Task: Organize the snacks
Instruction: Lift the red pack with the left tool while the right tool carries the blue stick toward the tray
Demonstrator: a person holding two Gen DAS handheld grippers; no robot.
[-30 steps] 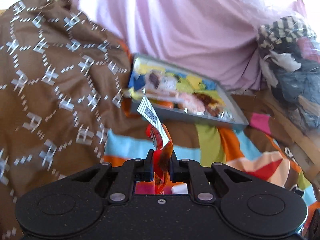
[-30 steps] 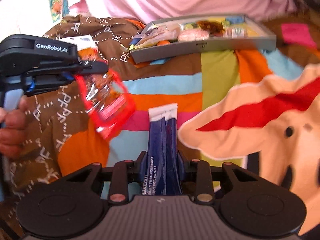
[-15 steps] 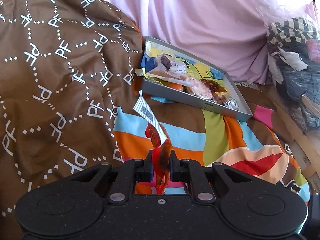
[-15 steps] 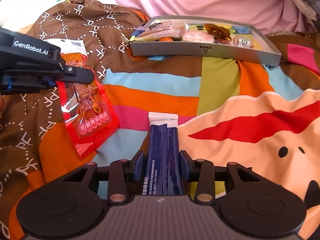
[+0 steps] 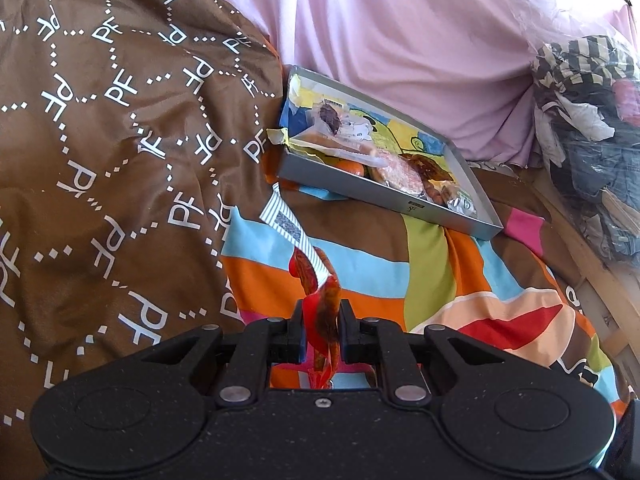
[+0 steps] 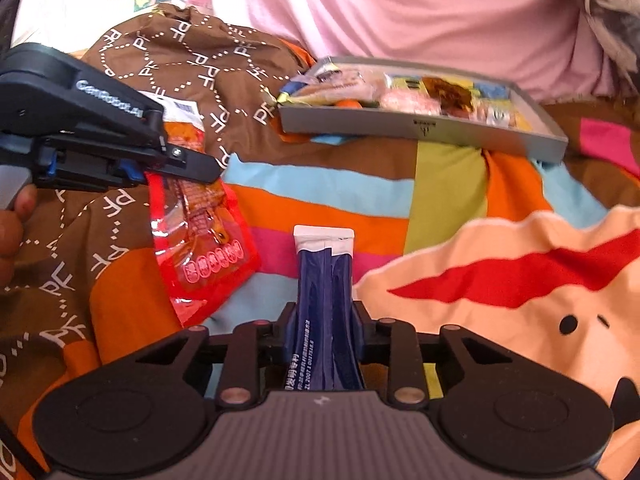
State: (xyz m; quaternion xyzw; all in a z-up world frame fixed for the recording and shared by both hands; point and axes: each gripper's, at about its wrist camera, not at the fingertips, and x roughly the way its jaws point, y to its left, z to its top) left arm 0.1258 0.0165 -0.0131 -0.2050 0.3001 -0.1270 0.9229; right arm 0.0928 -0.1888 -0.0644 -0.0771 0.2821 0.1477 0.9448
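Note:
My left gripper is shut on a red snack packet with a striped white top. From the right wrist view that left gripper holds the same red packet hanging above the bedspread at the left. My right gripper is shut on a dark blue packet with a white end, pointing forward. A grey tray holding several wrapped snacks lies ahead on the bed; in the right wrist view the tray sits beyond the blue packet.
A brown blanket with white letters is heaped at the left. Pink fabric rises behind the tray. A pile of clothes lies at the right. The colourful striped bedspread lies between grippers and tray. A hand holds the left gripper.
Both grippers have come nearer to the tray and steadied, each keeping its packet. The red packet now hangs lower against the bedspread.

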